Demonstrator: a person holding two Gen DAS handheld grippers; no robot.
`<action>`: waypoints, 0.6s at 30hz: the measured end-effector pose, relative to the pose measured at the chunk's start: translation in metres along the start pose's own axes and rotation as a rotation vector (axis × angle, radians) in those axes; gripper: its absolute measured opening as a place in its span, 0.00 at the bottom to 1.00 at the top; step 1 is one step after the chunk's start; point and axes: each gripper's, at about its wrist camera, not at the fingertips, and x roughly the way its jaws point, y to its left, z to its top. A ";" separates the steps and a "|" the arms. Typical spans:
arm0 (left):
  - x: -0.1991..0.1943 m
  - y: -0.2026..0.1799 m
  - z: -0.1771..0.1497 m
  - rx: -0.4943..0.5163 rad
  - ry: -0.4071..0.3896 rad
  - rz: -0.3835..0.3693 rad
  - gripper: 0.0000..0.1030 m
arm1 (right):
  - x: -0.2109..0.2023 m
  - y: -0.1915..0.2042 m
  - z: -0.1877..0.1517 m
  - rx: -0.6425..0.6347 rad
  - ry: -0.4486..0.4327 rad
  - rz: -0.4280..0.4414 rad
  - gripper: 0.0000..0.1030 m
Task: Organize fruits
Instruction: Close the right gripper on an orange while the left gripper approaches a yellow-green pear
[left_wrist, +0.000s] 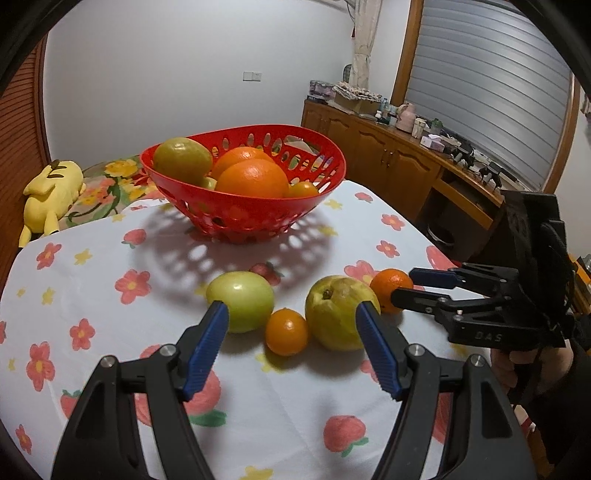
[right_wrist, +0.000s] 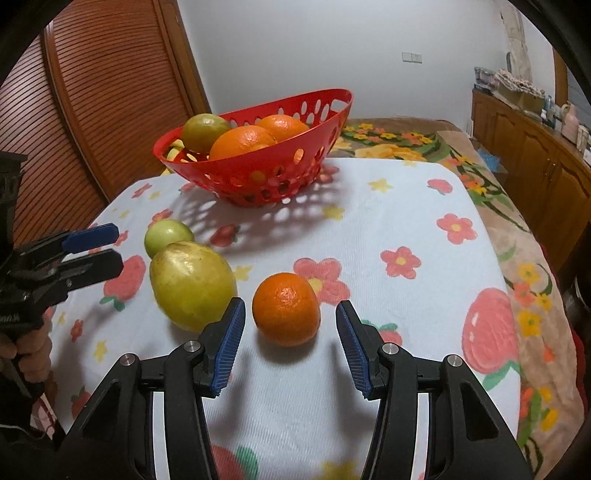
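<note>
Table w/ white floral cloth (left_wrist: 110, 229), four loose fruits in a rough row near the front edge. Left gripper (left_wrist: 291, 310) pointing down at the row, jaws apart and empty, blue pads either side of a small orange kumquat-size fruit (left_wrist: 286, 331) but short of it, no contact. Pale green fruit (left_wrist: 240, 301) just beside the left pad's tip, big yellow-green guava-like fruit (left_wrist: 338, 314) behind the right pad's tip; small fruit sits between those two, near both, can't tell if touching. Right gripper (right_wrist: 290, 314) also angled down, jaws apart at moderate width, mandarin (right_wrist: 286, 308) lying on the cloth just ahead of the gap betw. pads, not pinched, gaps visible on both sides. In right wrist view the guava-like fruit lies just left of the mandarin, apart from it; pale green fruit is behind it. Left wrist view shows the right gripper side-on, its fingertips at the mandarin. Red perforated basket (left_wrist: 325, 147) stands farther back on the cloth, mid-table, well apart from the loose row; holds two large oranges (left_wrist: 253, 179), a green-yellow fruit (left_wrist: 183, 158), one small orange fruit at the rim side. Yellow plush toy (left_wrist: 51, 192) on the bed beyond the table's left side. Wooden cabinet (left_wrist: 388, 155) w/ clutter along the right wall.
</note>
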 end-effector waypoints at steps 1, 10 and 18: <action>0.000 0.000 0.000 -0.001 0.001 -0.001 0.69 | 0.003 0.000 0.001 -0.003 0.005 -0.004 0.51; 0.003 -0.002 -0.001 -0.005 0.006 -0.012 0.69 | 0.015 0.000 0.003 0.000 0.028 -0.001 0.47; 0.009 -0.011 -0.001 0.013 0.017 -0.020 0.69 | 0.015 0.004 -0.002 -0.016 0.033 0.001 0.43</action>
